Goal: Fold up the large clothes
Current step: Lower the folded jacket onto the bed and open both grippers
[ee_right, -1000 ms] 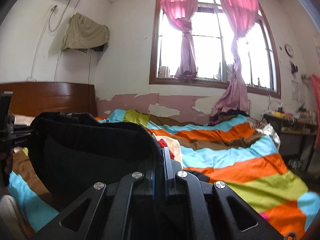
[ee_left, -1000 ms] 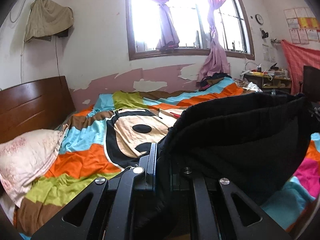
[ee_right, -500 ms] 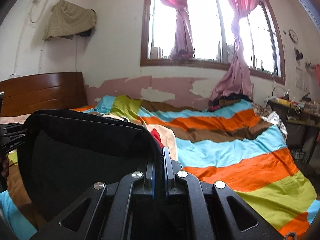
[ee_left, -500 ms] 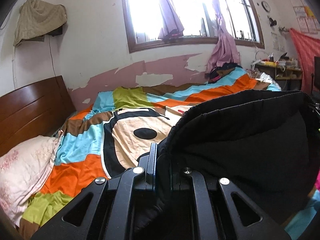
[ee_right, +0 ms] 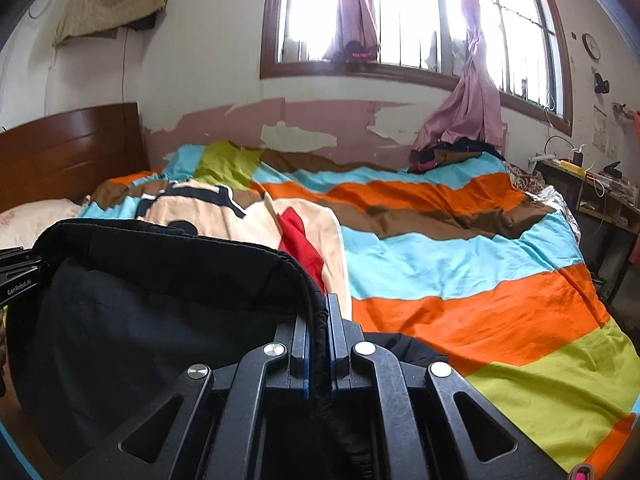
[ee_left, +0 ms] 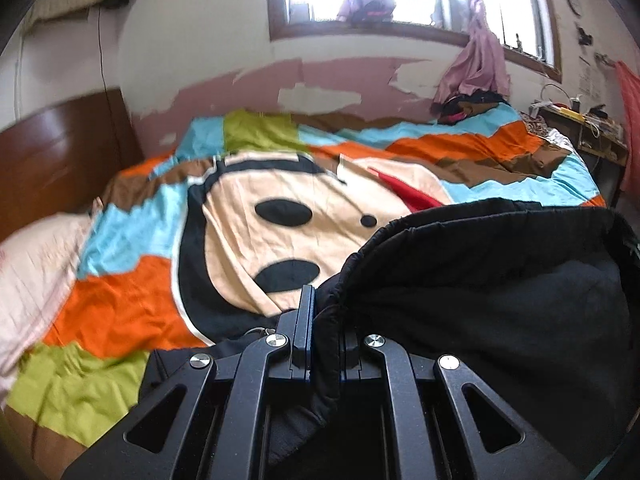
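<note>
A large black garment [ee_left: 500, 280] hangs stretched between both grippers above the bed. My left gripper [ee_left: 320, 312] is shut on its gathered edge at the left end. My right gripper [ee_right: 318, 316] is shut on the same edge at the right end, and the cloth [ee_right: 160, 300] droops to the left of it. The left gripper's body [ee_right: 16, 276] shows at the left edge of the right wrist view. The lower part of the garment is hidden below both views.
A bed with a striped cover [ee_right: 460, 248] and a cartoon-face print [ee_left: 280, 224] lies below. A pillow [ee_left: 32, 272] and a wooden headboard [ee_left: 60, 152] are at left. A cluttered side table [ee_right: 600, 184] stands at right, under the window wall.
Both grippers have tilted down and moved forward over the bed with the black garment held between them. More of the bed cover shows now.
</note>
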